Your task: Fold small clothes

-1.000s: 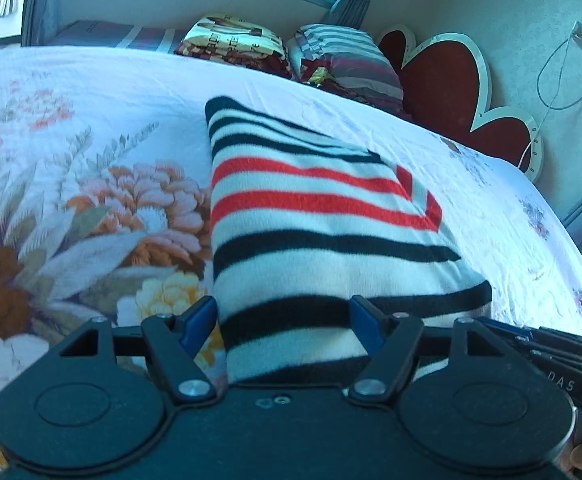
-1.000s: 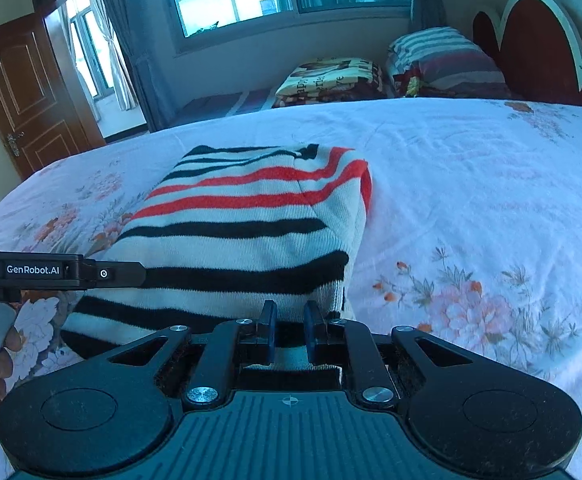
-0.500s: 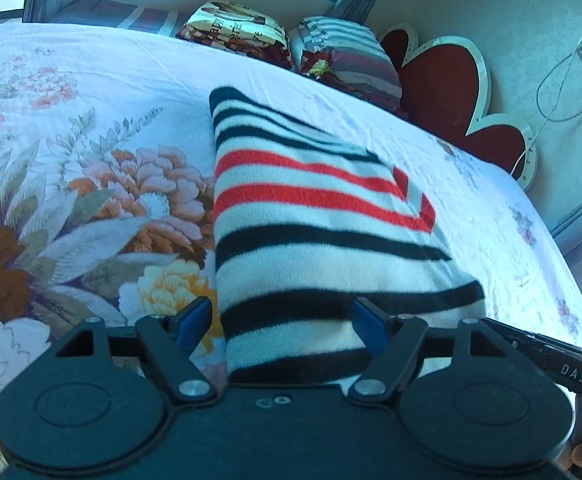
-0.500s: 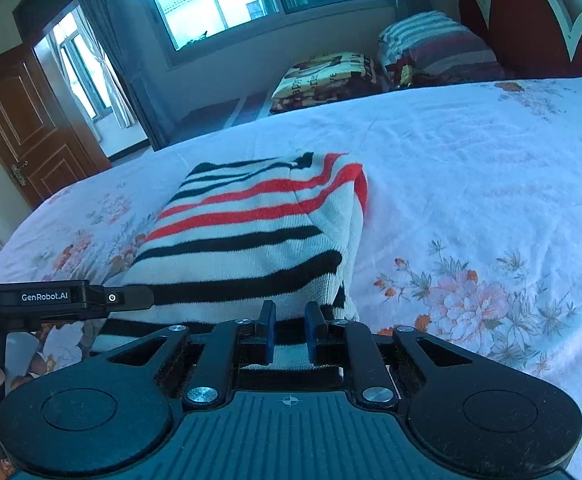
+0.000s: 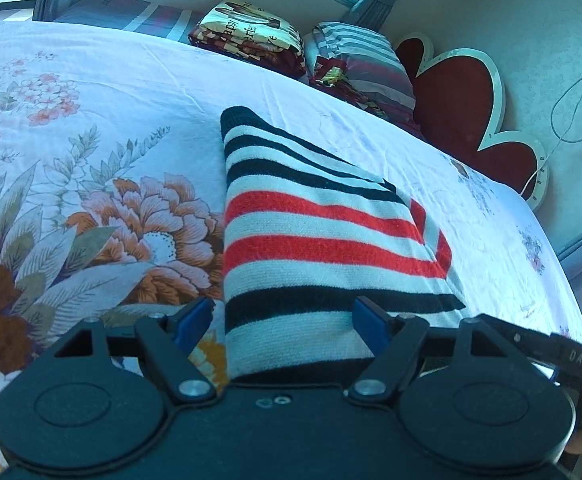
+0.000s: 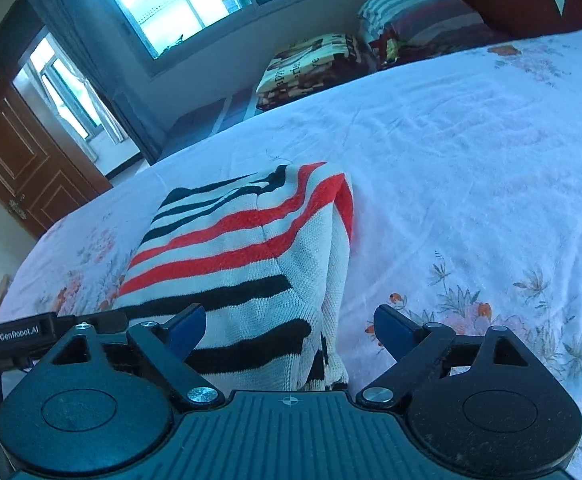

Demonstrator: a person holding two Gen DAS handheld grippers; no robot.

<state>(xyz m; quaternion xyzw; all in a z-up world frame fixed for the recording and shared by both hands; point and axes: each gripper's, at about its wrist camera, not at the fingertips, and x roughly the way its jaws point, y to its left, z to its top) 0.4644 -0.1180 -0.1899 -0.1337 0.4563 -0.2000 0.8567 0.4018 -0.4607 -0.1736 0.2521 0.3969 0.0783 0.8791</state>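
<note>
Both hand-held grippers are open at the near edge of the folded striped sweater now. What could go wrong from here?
1. The right hand-held gripper is open with its fingers astride the sweater right edge, where loose layers show; pulling back could snag one and undo the fold.
2. The left hand-held gripper is also open over the near edge; a drag might skew the sweater on the bed.

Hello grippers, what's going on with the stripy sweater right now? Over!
Left gripper open, right gripper open. Folded black, red and white striped knit sweater lying on the floral bedsheet, near edge between both grippers. Nothing in the way.
</note>
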